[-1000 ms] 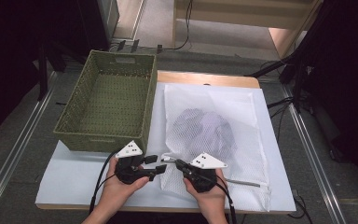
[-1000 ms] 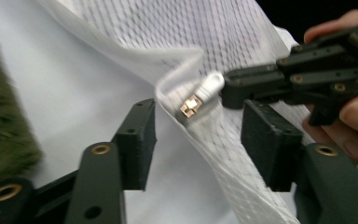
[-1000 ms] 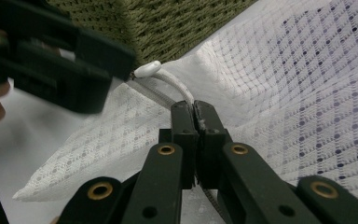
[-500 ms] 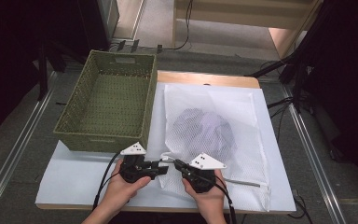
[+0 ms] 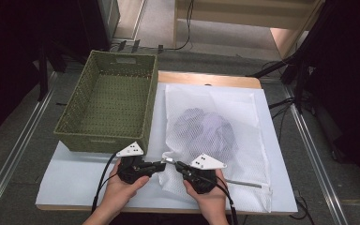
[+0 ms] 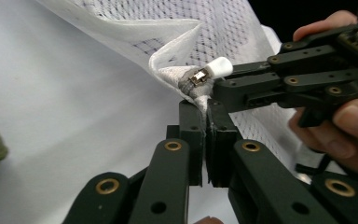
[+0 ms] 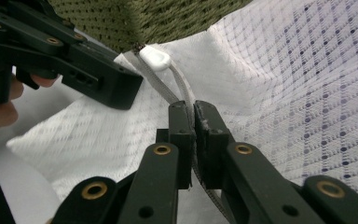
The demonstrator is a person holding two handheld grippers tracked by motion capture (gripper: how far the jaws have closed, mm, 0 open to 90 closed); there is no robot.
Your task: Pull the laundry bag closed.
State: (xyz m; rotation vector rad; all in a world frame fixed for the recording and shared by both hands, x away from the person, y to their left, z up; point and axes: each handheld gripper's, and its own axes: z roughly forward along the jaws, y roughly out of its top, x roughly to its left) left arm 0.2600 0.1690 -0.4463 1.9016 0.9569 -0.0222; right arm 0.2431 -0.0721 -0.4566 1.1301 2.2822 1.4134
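The mesh laundry bag point(image 5: 211, 140) lies flat on the counter point(image 5: 75, 180) just beside the green wicker basket point(image 5: 110, 105), with a dark bundle of clothing point(image 5: 206, 129) inside it. At the bag's corner nearest the basket both tools meet. The left hand-held gripper point(image 6: 206, 109) has just been closing and now pinches the fabric at the zipper's end, just under the metal slider point(image 6: 196, 78). The right hand-held gripper point(image 7: 190, 108) is clamped on the zipper tape point(image 7: 179, 86) a little below the white pull tab point(image 7: 154, 58); its jaws have just been easing slightly, with the tape between them.

The main risk is that loosening — if the right grip slackens further, the thin tape may slide out as soon as the two tools pull apart. The left hold is only a small fold of mesh, so a sharp tug could strip it free or snag and tear the netting. Neither tool holds the tab itself; pulling on tape alone may jam the slider. A strong pull could also drag the whole bag against the basket.
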